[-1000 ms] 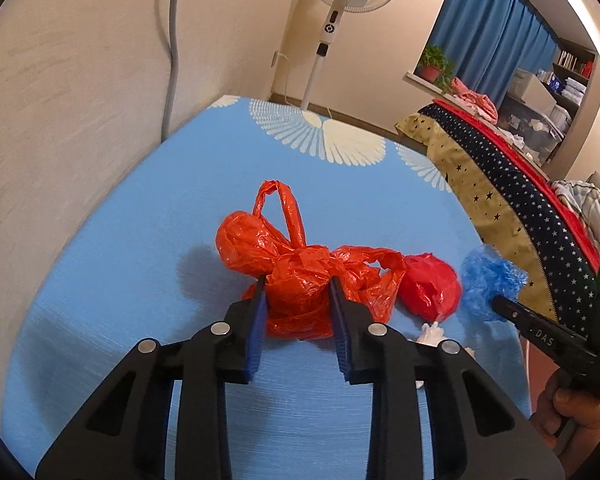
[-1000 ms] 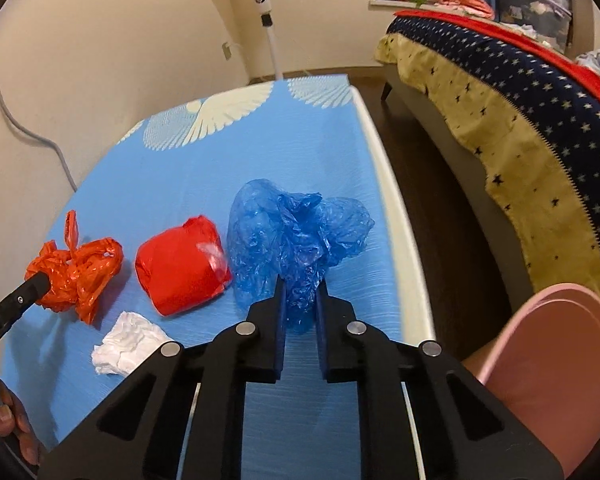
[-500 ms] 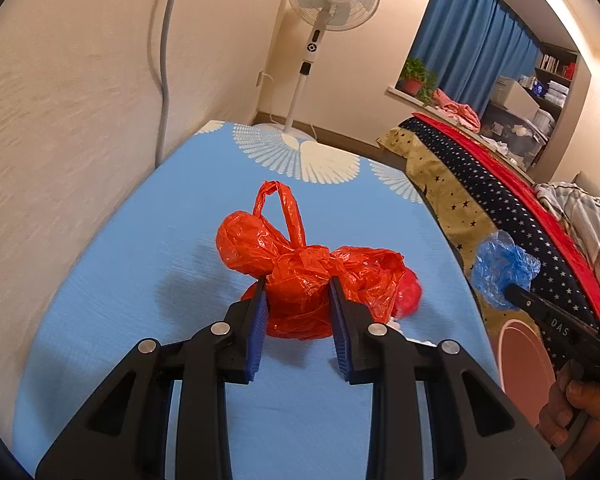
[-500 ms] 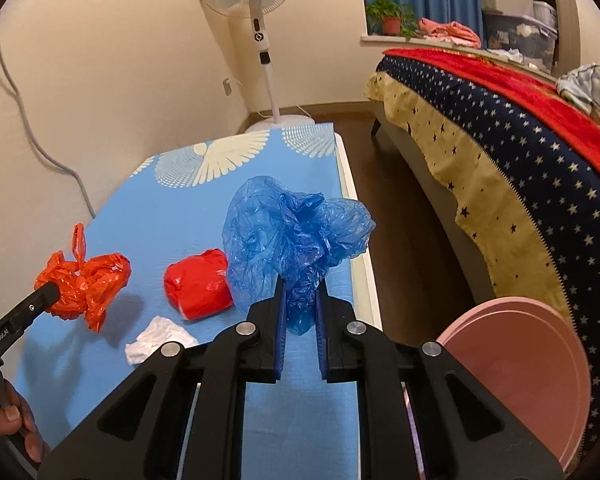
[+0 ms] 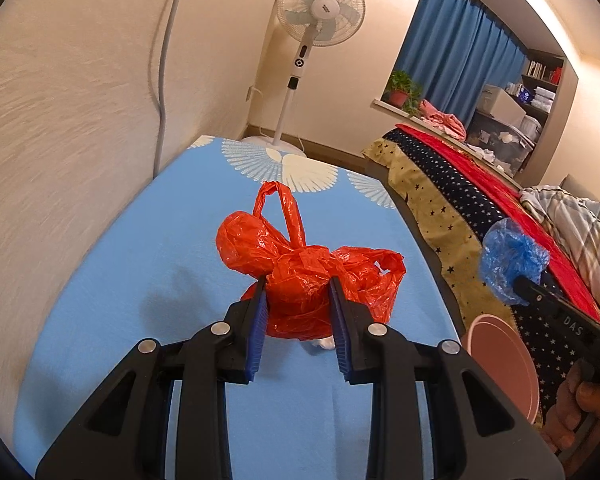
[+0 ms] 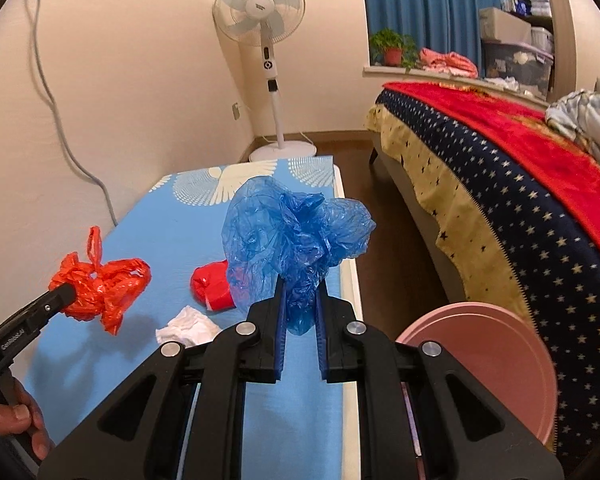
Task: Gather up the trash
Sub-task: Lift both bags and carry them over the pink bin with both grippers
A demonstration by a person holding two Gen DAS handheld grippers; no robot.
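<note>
My left gripper [image 5: 298, 286] is shut on a crumpled orange plastic bag [image 5: 312, 276], lifted off the blue mat [image 5: 140, 280]. In the right wrist view that orange bag [image 6: 100, 284] hangs in the air at the left. A crumpled blue plastic bag [image 6: 296, 236] is clamped in my right gripper [image 6: 300, 292], raised above the mat's right edge. The left wrist view shows the blue bag [image 5: 510, 264] at the far right. A red wad [image 6: 212, 286] and a white tissue [image 6: 186, 326] lie on the mat [image 6: 172, 232]. A pink bin [image 6: 484, 360] stands on the floor right of the mat.
A bed with a starred navy and red cover [image 6: 520, 184] runs along the right. A standing fan [image 6: 270, 56] is at the far end by the wall. A cable [image 5: 162, 64] hangs down the left wall. Brown floor [image 6: 384, 264] separates mat and bed.
Both grippers have risen with their bags. The blue bag has come off the mat, and the pink bin has come into view below right.
</note>
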